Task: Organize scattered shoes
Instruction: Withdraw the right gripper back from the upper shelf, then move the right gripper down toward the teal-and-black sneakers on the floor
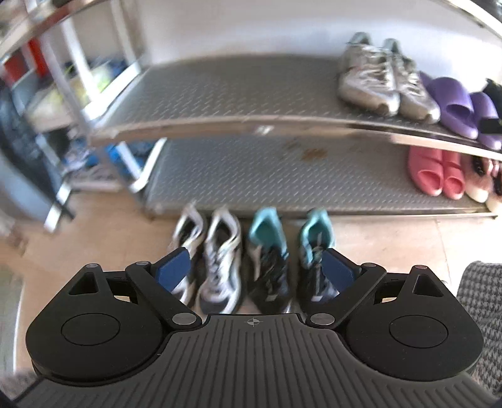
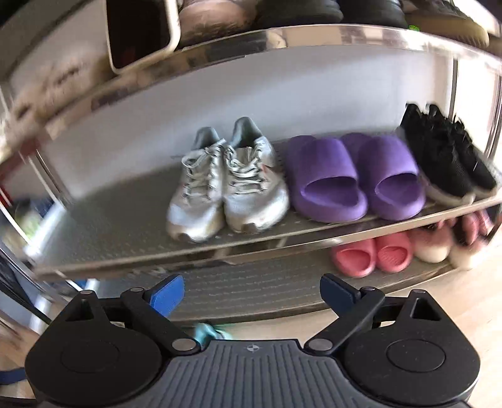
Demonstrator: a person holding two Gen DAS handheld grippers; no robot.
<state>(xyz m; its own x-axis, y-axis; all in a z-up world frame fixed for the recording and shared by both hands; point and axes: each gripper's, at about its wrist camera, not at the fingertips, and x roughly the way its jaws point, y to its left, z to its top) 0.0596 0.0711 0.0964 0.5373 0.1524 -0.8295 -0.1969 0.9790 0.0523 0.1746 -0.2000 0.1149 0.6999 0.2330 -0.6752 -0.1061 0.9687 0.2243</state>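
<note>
My left gripper (image 1: 254,266) hangs over the floor with its jaws wide apart and nothing between the blue pads; my right gripper (image 2: 251,293) faces the rack, jaws likewise spread and empty. On the tan floor, just before the rack's bottom edge, two pairs stand side by side: white-and-dark laced sneakers (image 1: 208,257) and black sneakers with teal collars (image 1: 288,257), long axes running away from the rack, heels toward it, toes toward me. The metal rack (image 1: 219,91) has embossed, diamond-textured shelves with shiny rounded rims. On the middle shelf sit silver-grey mesh sneakers (image 2: 226,185) with frayed laces, toes out; touching them to the right, smooth moulded purple slides (image 2: 354,179); then black knit sneakers (image 2: 448,157) with pale soles. On the bottom shelf are pink foam slides (image 2: 373,254) and something fluffy, pink and white (image 2: 439,241) — slippers probably, too blurred to tell. Dark shoes line the top shelf (image 2: 329,12).
</note>
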